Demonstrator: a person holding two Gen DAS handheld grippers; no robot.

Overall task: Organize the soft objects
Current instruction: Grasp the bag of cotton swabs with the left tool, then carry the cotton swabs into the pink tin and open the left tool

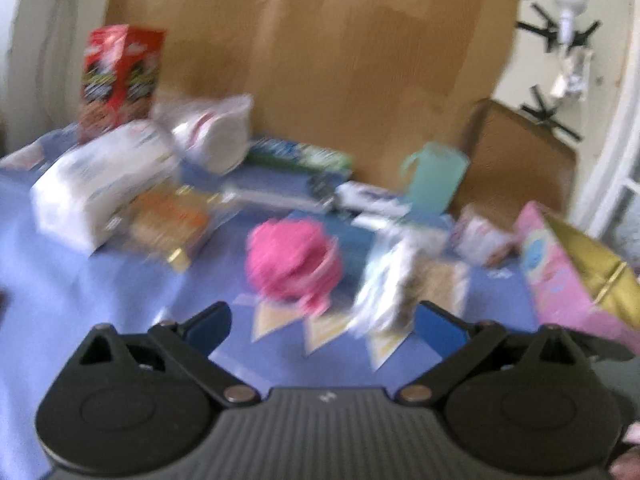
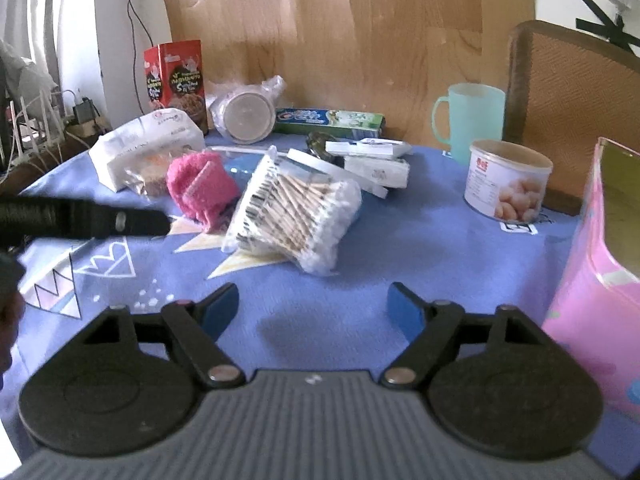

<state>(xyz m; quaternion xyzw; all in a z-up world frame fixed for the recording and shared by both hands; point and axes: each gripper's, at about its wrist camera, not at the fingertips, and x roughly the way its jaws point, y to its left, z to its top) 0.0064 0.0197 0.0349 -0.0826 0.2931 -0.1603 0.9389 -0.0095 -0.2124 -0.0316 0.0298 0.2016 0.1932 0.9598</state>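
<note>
A wide stretch of bare blue tablecloth point(image 2: 420, 232) is lying open in front of the right gripper point(image 2: 314, 306), whose jaws are standing apart with nothing between them. Ahead, the bag of cotton swabs point(image 2: 292, 216) and the pink fuzzy bundle point(image 2: 200, 188) are crowding the middle, touching each other. The pink box point(image 2: 600, 280) is walling off the right edge, with the can point(image 2: 508, 180) just behind it. The black arm of the other gripper point(image 2: 80, 220) is reaching in from the left, narrowing that side.
</note>
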